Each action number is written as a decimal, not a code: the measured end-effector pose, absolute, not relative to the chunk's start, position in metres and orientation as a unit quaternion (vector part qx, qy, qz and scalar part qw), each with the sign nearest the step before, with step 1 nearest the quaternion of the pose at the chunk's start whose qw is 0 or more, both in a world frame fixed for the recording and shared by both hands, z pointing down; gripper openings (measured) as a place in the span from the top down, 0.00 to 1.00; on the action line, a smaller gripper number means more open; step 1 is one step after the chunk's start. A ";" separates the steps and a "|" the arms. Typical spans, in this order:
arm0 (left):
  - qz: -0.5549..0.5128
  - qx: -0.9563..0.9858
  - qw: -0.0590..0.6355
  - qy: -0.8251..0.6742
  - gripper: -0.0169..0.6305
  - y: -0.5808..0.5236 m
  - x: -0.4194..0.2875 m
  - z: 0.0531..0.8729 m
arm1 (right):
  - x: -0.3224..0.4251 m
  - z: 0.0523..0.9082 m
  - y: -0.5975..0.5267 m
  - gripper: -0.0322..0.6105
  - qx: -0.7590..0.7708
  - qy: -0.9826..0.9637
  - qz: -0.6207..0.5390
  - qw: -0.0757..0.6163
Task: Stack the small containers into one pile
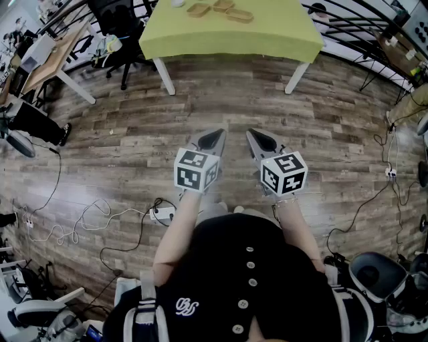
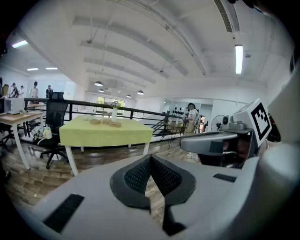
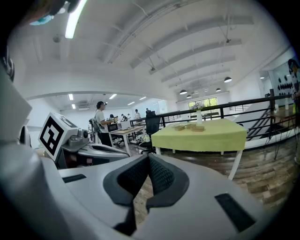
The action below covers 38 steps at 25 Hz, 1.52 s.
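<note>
We count three small shallow tan containers (image 1: 239, 15), side by side and unstacked, at twelve o'clock on the one yellow-green clothed table (image 1: 267, 40). Two tools: left gripper (image 1: 215, 135) and right gripper (image 1: 256, 137), jaws pressed together, both empty.

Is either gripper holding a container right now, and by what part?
Nothing is held. The left gripper and right gripper are both shut and empty; the containers lie on the green table ahead.
</note>
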<state>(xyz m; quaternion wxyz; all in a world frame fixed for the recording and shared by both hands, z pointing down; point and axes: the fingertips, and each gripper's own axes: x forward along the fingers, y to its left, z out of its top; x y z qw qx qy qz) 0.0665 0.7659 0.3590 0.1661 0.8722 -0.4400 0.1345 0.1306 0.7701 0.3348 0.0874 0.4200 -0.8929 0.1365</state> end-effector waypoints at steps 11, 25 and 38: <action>0.130 0.876 0.187 -0.426 0.95 0.775 0.065 0.369 | 0.131 0.343 0.773 0.93 0.430 -0.888 0.121 0.108; 0.111 0.897 0.172 -0.393 0.87 0.774 0.049 0.367 | 0.100 0.350 0.779 0.90 0.416 -0.896 0.120 0.101; 0.112 0.887 0.197 -0.403 0.73 0.743 0.029 0.383 | 0.096 0.367 0.746 0.79 0.430 -0.886 0.132 0.114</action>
